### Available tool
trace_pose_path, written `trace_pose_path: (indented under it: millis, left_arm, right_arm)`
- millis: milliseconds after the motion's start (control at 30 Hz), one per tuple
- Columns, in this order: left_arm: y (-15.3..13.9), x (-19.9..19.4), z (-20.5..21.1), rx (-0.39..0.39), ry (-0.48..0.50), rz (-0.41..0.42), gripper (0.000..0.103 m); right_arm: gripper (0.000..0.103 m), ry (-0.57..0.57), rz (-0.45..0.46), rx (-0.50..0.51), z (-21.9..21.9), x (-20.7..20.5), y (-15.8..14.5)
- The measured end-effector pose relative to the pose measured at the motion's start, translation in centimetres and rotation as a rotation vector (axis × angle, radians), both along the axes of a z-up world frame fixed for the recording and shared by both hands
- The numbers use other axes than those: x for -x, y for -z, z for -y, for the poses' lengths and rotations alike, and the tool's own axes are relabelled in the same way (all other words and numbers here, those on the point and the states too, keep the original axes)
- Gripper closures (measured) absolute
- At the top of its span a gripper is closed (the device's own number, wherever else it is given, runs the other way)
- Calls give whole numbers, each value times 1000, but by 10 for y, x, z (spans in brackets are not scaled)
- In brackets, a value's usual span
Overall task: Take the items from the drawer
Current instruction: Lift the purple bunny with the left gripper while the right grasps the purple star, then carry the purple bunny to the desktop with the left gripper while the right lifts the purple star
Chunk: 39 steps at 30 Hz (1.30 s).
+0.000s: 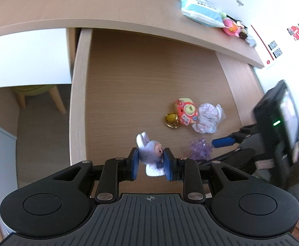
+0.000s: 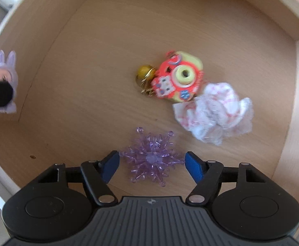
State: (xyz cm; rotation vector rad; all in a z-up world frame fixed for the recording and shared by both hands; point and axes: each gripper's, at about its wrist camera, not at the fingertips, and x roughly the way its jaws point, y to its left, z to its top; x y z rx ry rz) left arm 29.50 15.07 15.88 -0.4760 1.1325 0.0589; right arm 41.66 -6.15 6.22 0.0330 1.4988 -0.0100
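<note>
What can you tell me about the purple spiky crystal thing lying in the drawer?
The purple crystal ornament looks like clear violet plastic: a faceted hub with many pointed spikes radiating outward, several tipped with small beads. It lies flat on the wooden drawer floor, apart from the other trinkets. The right tool straddles it from above, blue pads on either side, the left one about at the spike tips; no firm grip shows.

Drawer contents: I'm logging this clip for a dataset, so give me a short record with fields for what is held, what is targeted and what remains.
left gripper: shut on the purple bunny toy
right gripper: open, pads either side of the purple crystal star
remaining in drawer: toy camera, gold bell, white scrunchie
</note>
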Motion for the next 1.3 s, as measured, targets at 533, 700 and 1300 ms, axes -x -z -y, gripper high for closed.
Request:
trace_pose_path:
  millis: [533, 700, 1300]
  left_arm:
    - [-24, -48, 39, 15, 183, 114, 74]
    - [-53, -91, 11, -31, 66, 265, 74]
    - [-25, -186, -19, -248, -35, 309, 67]
  right_arm:
    - [32, 310, 323, -42, 56, 79, -101]
    - [32, 332, 383, 2, 75, 88, -123]
    - [32, 358, 371, -2, 95, 95, -104]
